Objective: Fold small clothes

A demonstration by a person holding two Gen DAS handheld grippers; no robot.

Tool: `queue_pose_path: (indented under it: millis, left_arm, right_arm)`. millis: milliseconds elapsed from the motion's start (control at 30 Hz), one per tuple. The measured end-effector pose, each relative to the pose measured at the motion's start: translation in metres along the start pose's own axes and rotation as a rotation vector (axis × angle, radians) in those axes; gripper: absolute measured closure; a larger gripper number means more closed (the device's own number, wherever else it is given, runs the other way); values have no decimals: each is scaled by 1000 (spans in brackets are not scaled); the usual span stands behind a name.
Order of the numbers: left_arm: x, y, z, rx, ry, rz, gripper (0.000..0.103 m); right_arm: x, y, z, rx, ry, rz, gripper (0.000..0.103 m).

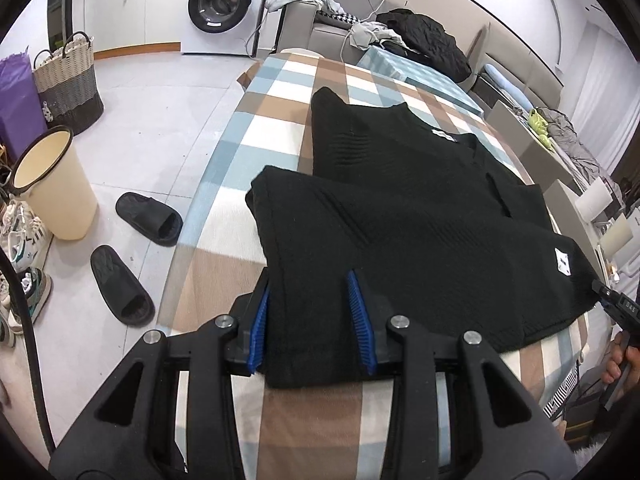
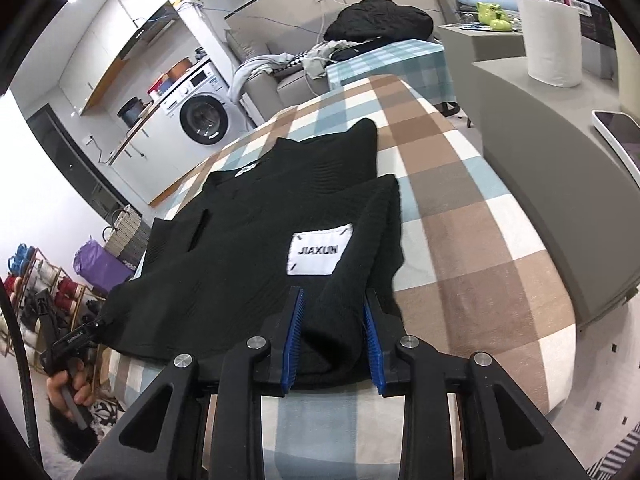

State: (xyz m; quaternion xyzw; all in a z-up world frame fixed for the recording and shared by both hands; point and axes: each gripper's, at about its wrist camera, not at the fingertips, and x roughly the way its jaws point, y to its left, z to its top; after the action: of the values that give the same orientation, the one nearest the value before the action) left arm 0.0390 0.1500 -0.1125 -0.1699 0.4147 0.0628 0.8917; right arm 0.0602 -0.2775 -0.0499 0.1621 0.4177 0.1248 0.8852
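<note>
The black knit garment (image 1: pixel 420 220) lies flat on the bench (image 1: pixel 260 128), which carries a checked cloth of brown, blue and white squares. The near part of the garment is folded over the far part, so two layers overlap. A white label (image 2: pixel 320 254) reading "JIAXUN" sits on the upper layer, at 12 o'clock from the right claw (image 2: pixel 334 334).

Left claw (image 1: pixel 310 312): the jaws stand partly open. The near hem of the garment lies between the blue pads (image 1: pixel 360 312); a gap shows on the inner side of each pad, so the cloth is not pinched.

Right claw: the jaws stand partly open. A bunched fold of the hem fills the space between the pads (image 2: pixel 294 332). Whether the pads still press on it cannot be told.

In the right wrist view, a hand (image 2: pixel 66 394) grips the handle of the left claw at 8 o'clock.

Containers, left wrist view:
- Cream bin (image 1: pixel 56 188) on the floor at 9 o'clock; the visible part of its inside shows no contents.
- Woven basket (image 1: pixel 68 84) with handles at 10 o'clock; contents not visible.
- Purple bag (image 1: pixel 18 100) just beside the basket.
- Washing machine (image 1: pixel 226 4) at 11 o'clock, door shut.

Two black slippers (image 1: pixel 136 256) lie on the floor between the bin and the bench. A white paper roll (image 2: pixel 554 40) stands upright on a grey surface at 1 o'clock in the right wrist view.
</note>
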Motion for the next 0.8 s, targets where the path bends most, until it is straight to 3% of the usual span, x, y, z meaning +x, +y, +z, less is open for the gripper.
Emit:
queue_pose_path:
  millis: [267,533,700,767,800]
  left_arm:
    - [-23,-22,-12,40,-32,-54,71]
    - [-8,-8,-2,-52,-9,-60,71]
    - [2,3,5,-123,-32,-74,93]
    - [1,5,8,-130,-50,-70,101]
    - [1,5,10,-132,-57,-75,101]
  right_arm:
    - [8,9,0,-20,16,12,74]
    - [8,5,-1,20,15,34,72]
    - [14,2,-2,60,17,40,72]
    - [17,2,-3,65,9,30,82]
    - [17,2,-3,68,6,30,92]
